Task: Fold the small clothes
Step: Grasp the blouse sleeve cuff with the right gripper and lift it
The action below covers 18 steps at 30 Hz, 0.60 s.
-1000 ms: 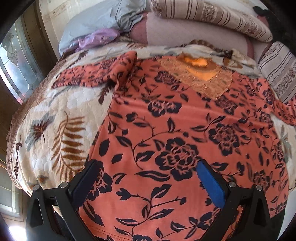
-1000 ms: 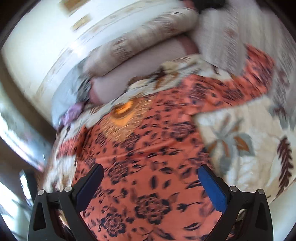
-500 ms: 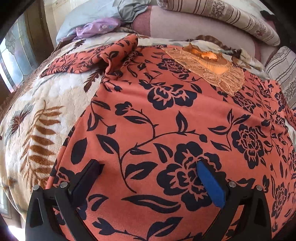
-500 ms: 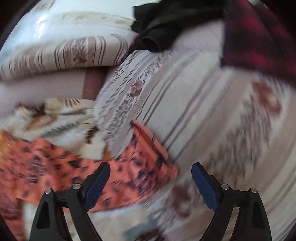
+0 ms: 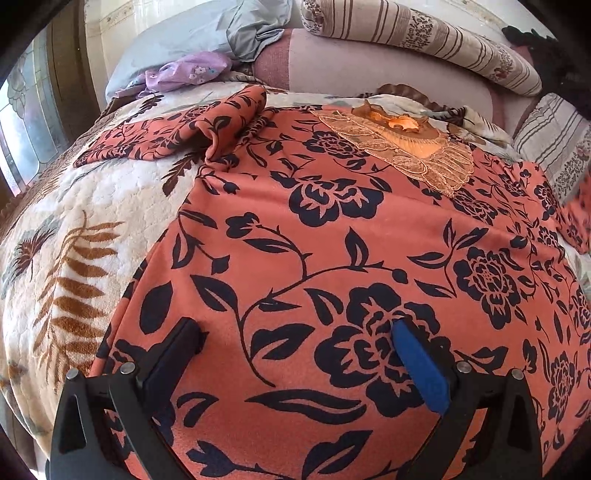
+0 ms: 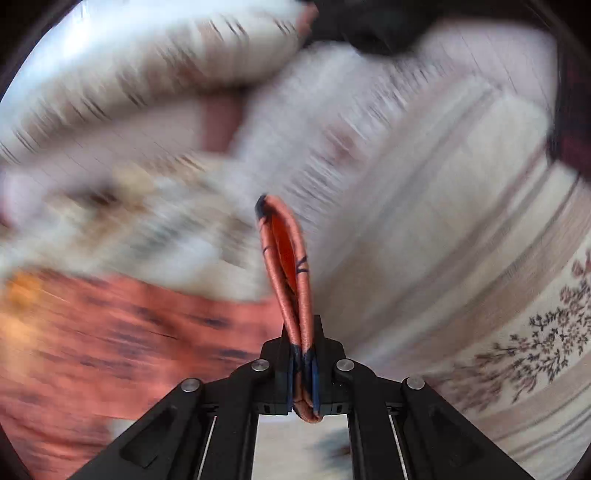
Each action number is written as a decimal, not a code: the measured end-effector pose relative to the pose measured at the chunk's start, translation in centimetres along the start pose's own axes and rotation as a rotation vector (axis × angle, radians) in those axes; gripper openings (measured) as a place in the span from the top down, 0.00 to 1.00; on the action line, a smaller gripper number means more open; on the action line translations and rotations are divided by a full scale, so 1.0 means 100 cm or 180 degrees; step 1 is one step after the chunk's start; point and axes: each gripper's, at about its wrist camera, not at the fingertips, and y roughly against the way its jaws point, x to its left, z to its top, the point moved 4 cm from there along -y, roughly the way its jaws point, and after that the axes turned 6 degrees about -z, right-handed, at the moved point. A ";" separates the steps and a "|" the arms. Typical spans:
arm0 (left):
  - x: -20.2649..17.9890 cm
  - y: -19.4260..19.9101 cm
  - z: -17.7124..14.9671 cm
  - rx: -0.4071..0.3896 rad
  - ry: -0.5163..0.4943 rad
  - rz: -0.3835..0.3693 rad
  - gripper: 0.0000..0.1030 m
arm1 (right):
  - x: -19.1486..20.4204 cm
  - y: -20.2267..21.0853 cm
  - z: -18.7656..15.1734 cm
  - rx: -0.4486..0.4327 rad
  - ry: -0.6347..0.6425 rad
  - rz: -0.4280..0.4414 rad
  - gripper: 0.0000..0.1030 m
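Bed (image 5: 92,221), leaf-print quilt; orange floral garment (image 5: 332,240) spread flat, striped pillows (image 5: 424,40) behind

The left gripper (image 5: 295,339) points steeply down, its fingers (image 5: 419,369) spread wide apart. The right gripper (image 6: 303,369) also tilts down; its fingers have just closed, clamping a fold of cloth (image 6: 286,266).

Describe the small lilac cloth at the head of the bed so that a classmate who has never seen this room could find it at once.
Start at the quilted leaf-print bedspread where the orange floral garment lies spread. Follow the garment's left sleeve up towards the pillows, to the pale blue pillow. The lilac cloth lies crumpled against that pillow's lower edge, the only purple thing there, with tiny printed flowers.
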 end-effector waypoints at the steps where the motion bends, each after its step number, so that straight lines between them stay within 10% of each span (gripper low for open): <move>1: 0.001 0.001 0.001 0.0020 -0.0010 -0.0044 0.00 | 0.019 0.028 0.012 -0.0064 -0.0087 0.0311 0.94; 8: 0.046 0.044 -0.002 -0.0228 0.0379 -0.0304 0.00 | 0.177 0.191 0.042 -0.0435 -0.0303 0.2187 0.94; 14: 0.100 0.076 -0.004 -0.0438 0.0692 -0.0189 0.00 | 0.314 0.174 -0.013 0.0007 -0.0214 0.2935 0.88; 16: 0.112 0.080 -0.004 -0.0452 0.0761 -0.0156 0.00 | 0.354 0.124 -0.054 0.0379 -0.0080 0.2808 0.56; 17: 0.116 0.081 -0.004 -0.0459 0.0779 -0.0147 0.00 | 0.370 0.096 -0.078 0.0560 -0.0008 0.2664 0.15; 18: 0.118 0.082 -0.003 -0.0461 0.0783 -0.0148 0.00 | 0.380 0.064 -0.108 0.0776 0.0041 0.2521 0.11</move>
